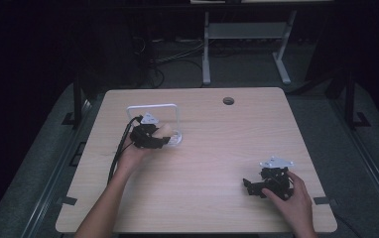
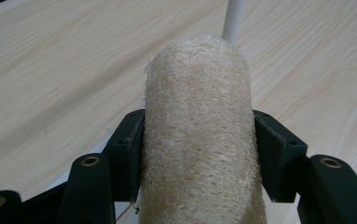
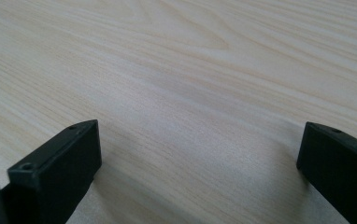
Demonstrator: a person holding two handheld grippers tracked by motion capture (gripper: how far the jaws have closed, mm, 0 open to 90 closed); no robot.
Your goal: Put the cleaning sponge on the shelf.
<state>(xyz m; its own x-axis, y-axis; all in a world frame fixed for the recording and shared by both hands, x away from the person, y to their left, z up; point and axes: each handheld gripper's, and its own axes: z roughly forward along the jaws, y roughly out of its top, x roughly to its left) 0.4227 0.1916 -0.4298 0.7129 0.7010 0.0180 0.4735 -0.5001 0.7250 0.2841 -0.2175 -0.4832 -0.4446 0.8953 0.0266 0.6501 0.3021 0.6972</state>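
Left gripper view: loofah sponge (image 2: 200,135), clamped at mid-length between the left gripper's (image 2: 200,154) fingers, carried above the counter (image 2: 50,70) beside a white wire rack (image 1: 153,106), likely its destination. Right gripper (image 3: 200,154): fingers apart, empty, resting on the counter, idle

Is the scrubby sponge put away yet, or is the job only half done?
About halfway, I'd guess. Done: the left claw has already picked up the loofah sponge and grips it on both sides. In hand: it holds the sponge right beside the white wire rack on the table. Left: probably setting the sponge in or by the rack and letting go. The right claw rests open with nothing in it.
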